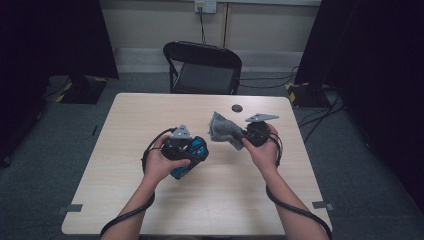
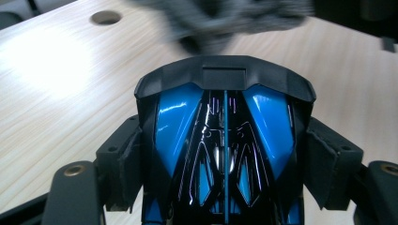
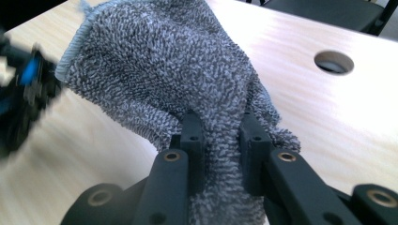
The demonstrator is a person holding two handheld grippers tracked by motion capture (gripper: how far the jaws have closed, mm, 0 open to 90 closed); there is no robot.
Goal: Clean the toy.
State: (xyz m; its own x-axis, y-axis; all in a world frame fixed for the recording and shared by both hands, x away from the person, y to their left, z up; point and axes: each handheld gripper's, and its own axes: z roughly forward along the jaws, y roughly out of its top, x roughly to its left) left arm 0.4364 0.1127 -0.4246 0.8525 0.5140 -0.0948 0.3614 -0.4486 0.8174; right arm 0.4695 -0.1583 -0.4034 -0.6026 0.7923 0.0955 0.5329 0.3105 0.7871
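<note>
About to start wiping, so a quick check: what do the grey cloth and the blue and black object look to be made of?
The grey cloth looks like terry towelling: looped, fuzzy pile, matt, with a stitched hem, bunched softly in the right tool. The blue and black object looks like hard moulded plastic, glossy: sharp highlights on its blue panels, rigid between the left tool pads. It could be lacquered.

**A:** anyone spot any readable text, a brand, a number, anything at all?

**B:** nope, nothing legible. The blue and black object (image 2: 225, 154) has thin line patterns on its glossy shell, but those are decoration, not letters. The grey towel (image 3: 173, 79) is plain terry, no tag showing.

**A:** what about the worktop (image 1: 150, 115) or the far wall?

**B:** bare wood grain. The wall socket (image 1: 205, 5) at the far side is too small to make out any marking.
</note>
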